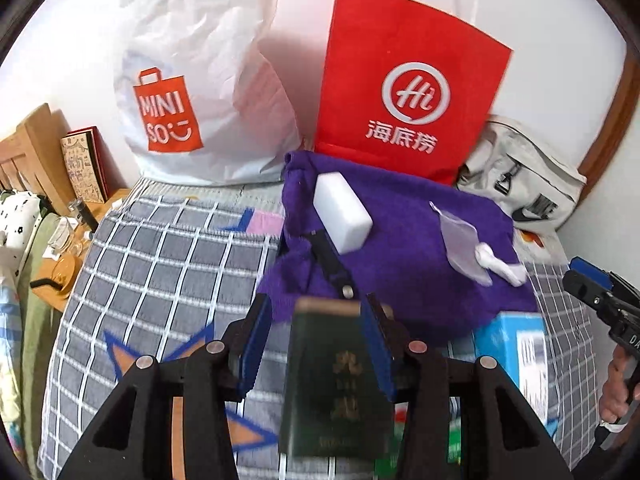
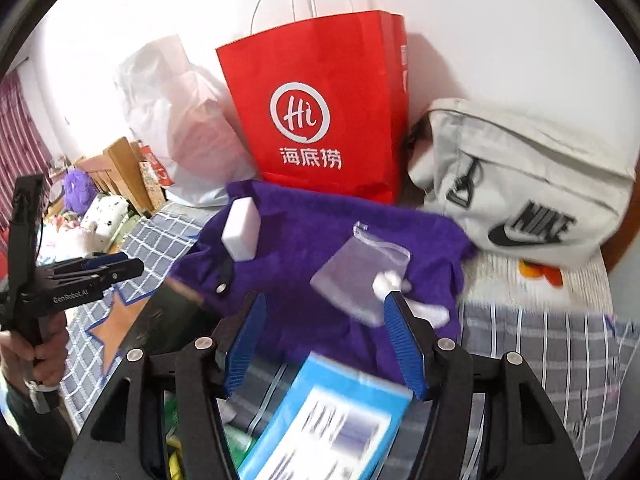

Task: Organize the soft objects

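A purple cloth [image 1: 400, 240] [image 2: 312, 248] lies on the checked bed cover. On it rest a white foam block [image 1: 342, 212] [image 2: 241, 230], a clear zip bag [image 1: 460, 244] [image 2: 360, 264] and white cotton pieces [image 1: 500, 266] [image 2: 424, 308]. My left gripper [image 1: 316, 312] is shut on a dark green booklet [image 1: 336, 380], held above the bed just short of the cloth. My right gripper [image 2: 324, 320] is open and empty over the cloth's near edge, above a blue box [image 2: 324, 420] [image 1: 516, 348].
A white Miniso bag [image 1: 192, 92], a red paper bag [image 1: 404, 88] [image 2: 320, 108] and a grey Nike backpack [image 2: 528, 184] [image 1: 524, 184] stand against the wall behind. A wooden headboard [image 1: 28, 152] and a side table with small items are at the left.
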Action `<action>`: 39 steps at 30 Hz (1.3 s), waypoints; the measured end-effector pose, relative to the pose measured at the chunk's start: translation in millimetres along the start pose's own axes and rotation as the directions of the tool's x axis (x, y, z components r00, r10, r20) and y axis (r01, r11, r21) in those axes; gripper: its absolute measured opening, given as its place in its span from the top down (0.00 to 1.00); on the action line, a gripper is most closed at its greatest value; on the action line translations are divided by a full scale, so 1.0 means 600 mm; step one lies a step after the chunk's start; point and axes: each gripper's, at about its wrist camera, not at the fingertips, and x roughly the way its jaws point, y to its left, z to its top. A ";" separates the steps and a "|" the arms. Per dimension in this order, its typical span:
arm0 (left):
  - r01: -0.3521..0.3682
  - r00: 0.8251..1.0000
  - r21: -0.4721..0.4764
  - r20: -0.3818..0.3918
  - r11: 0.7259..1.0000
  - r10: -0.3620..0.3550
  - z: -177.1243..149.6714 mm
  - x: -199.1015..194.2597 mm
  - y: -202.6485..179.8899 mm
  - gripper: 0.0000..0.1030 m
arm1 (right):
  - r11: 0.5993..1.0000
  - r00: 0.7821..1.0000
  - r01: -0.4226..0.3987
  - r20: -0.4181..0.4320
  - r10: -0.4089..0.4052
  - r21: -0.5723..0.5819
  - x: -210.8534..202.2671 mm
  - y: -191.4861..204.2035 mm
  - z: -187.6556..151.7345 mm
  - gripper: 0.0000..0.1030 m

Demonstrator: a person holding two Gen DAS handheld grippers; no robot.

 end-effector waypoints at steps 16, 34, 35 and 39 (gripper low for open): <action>0.032 0.999 -0.004 -0.040 0.999 -0.032 -0.158 -0.065 -0.004 0.57 | 0.997 0.996 -0.076 -0.035 0.076 0.001 -0.092 0.078 -0.179 0.42; 0.114 0.991 -0.047 -0.064 0.992 -0.117 -0.238 -0.062 0.035 0.57 | 0.974 0.960 -0.039 -0.278 -0.026 -0.225 0.004 0.198 -0.257 0.77; 0.119 0.990 -0.049 -0.065 0.992 -0.122 -0.239 -0.062 0.035 0.57 | 0.972 0.963 -0.037 -0.268 -0.027 -0.232 -0.002 0.199 -0.257 0.78; 0.128 0.989 -0.044 -0.065 0.991 -0.131 -0.243 -0.062 0.033 0.57 | 0.977 0.971 -0.057 -0.239 0.006 -0.205 -0.025 0.189 -0.252 0.79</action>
